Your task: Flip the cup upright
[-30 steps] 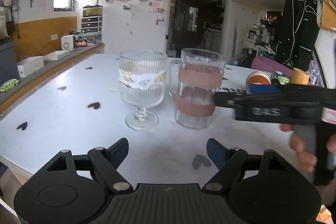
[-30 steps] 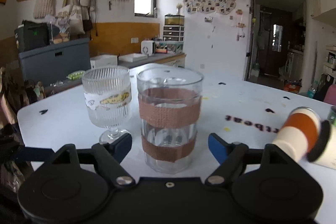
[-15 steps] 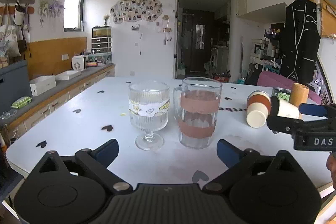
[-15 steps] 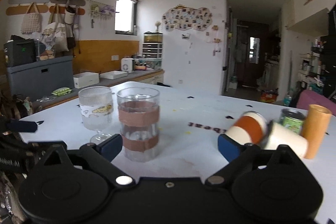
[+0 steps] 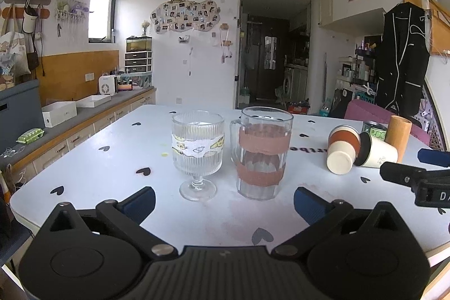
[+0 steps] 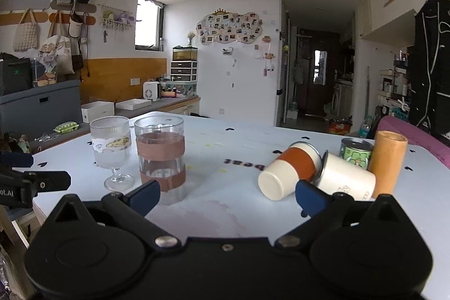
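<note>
**Two paper cups lying tipped on the tabletop**

On the white tabletop (image 6: 230, 204), an orange-banded paper cup (image 6: 289, 169) and a white paper cup (image 6: 347, 180) are lying on their sides, touching. A ribbed goblet (image 5: 197, 153) and a taped glass mug (image 5: 263, 152) are standing upright, contents unclear. The fingers of the left gripper (image 5: 224, 201) and the right gripper (image 6: 227, 197) are spreading wide, holding nothing.

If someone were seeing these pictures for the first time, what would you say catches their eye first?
Probably the two paper cups lying on their sides on the white table: the orange-banded cup and the white cup touching it, right of centre. Next, the upright taped glass mug and the ribbed goblet beside it. Both open claws, left and right, hold nothing.
</note>
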{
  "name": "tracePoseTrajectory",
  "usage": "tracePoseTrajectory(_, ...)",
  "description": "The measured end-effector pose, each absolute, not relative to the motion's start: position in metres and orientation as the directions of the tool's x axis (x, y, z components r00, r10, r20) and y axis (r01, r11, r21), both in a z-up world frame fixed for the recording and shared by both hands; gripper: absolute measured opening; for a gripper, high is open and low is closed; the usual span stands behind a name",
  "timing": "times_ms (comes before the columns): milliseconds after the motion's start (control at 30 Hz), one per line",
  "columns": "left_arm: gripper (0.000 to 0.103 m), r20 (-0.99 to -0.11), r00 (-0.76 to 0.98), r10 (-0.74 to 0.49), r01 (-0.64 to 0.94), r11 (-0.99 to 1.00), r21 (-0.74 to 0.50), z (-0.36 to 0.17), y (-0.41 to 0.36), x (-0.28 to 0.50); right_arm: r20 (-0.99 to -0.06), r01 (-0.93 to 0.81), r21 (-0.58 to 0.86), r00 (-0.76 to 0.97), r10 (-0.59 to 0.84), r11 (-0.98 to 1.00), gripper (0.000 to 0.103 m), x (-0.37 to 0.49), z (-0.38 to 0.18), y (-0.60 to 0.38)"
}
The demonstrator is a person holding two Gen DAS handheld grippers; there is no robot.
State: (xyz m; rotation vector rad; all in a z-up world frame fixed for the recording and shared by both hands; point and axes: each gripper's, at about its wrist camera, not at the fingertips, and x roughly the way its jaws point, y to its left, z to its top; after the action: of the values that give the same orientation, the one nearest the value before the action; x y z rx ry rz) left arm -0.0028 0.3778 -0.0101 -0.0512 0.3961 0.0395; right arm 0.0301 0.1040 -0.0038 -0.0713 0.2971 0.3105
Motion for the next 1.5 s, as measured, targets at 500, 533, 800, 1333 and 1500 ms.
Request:
tracePoseTrajectory(500,0.103,-0.385,0.922,0.041,-0.060,0.998,-0.036,-0.0098,0.3772,-0.0029,-0.291,-0.305,-0.027,0.913,0.284,0.952,0.103,0.0256,-0.0028,0.1021)
tracePoseTrajectory(533,0.103,-0.385,0.922,0.042,-0.061,0.998,-0.035,-0.0095,0.3777,-0.0029,-0.291,-0.305,-0.027,0.913,0.284,0.952,0.103,0.0257,-0.0028,0.1021)
tracePoseTrajectory(800,0.103,-0.385,0.922,0.042,-0.060,0.998,-0.035,-0.0094,0.3779,-0.0028,-0.292,-0.303,-0.022,0.913,0.284,0.953,0.103,0.0258,-0.0029,0.1019)
tracePoseTrajectory(1333,0.103,-0.386,0.922,0.044,-0.062,0.997,-0.034,-0.0093,0.3779,-0.0030,-0.293,-0.304,-0.019,0.913,0.285,0.953,0.103,0.0257,-0.0042,0.1018)
tracePoseTrajectory(1500,0.103,-0.385,0.922,0.044,-0.062,0.998,-0.033,-0.0092,0.3780,-0.0029,-0.293,-0.305,-0.019,0.912,0.286,0.952,0.103,0.0260,-0.0043,0.1015)
